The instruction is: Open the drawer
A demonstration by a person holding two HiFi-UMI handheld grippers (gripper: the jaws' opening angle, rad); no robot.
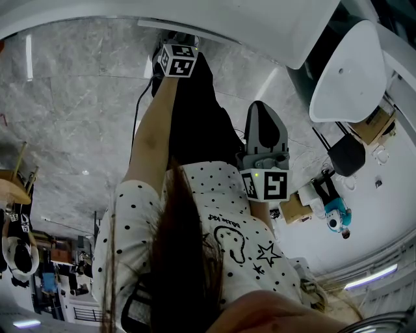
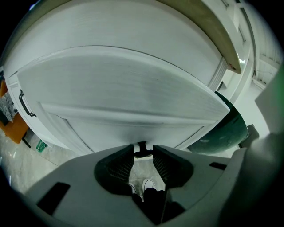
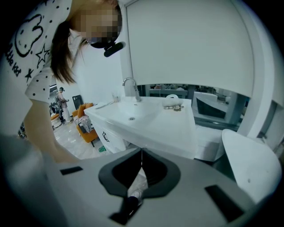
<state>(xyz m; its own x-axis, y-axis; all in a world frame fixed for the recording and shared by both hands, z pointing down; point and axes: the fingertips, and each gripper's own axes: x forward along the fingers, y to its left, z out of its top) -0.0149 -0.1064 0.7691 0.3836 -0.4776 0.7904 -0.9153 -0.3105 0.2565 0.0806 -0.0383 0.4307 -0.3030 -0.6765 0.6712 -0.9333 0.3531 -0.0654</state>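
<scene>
A white drawer front point(image 2: 124, 84) fills the left gripper view. Its small black handle point(image 2: 142, 145) sits right between the pads of my left gripper point(image 2: 143, 150), which is shut on it. In the head view the left gripper point(image 1: 177, 45) is stretched out on a bare arm against the white cabinet edge point(image 1: 214, 19), and its jaw tips are hidden there. My right gripper point(image 1: 261, 109) hangs in the air in front of the person's body, apart from the cabinet. In its own view the right gripper point(image 3: 141, 151) is shut, with nothing between its jaws.
A second black handle point(image 2: 24, 104) shows on a cabinet front to the left. The right gripper view shows a white sink counter point(image 3: 168, 128) with a faucet point(image 3: 130, 84). A white chair point(image 1: 354, 71) stands to the right, above the marble floor point(image 1: 71, 110).
</scene>
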